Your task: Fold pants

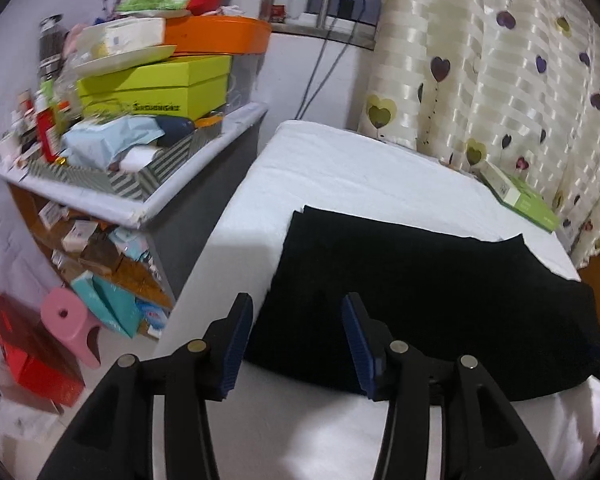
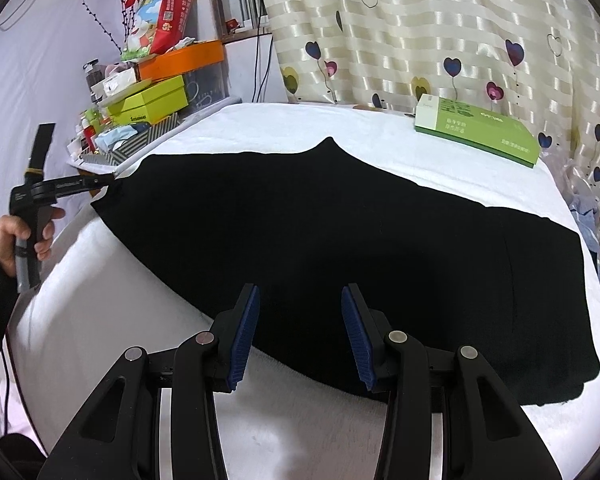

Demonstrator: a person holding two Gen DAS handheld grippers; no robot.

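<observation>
Black pants [image 2: 340, 248] lie flat across the white-covered table [image 2: 284, 128], folded lengthwise; they also show in the left wrist view [image 1: 420, 288]. My left gripper [image 1: 296, 312] is open and empty, hovering above the left end of the pants. It also shows in the right wrist view [image 2: 110, 186] at the pants' left end, held by a hand. My right gripper [image 2: 298, 300] is open and empty above the near edge of the pants, around their middle.
A green and white box [image 2: 476, 130] lies at the table's far right corner. A cluttered shelf unit [image 1: 140, 152] with stacked boxes stands left of the table. A pink stool [image 1: 74, 326] and red boxes [image 1: 28, 348] sit on the floor. A heart-patterned curtain [image 2: 420, 32] hangs behind.
</observation>
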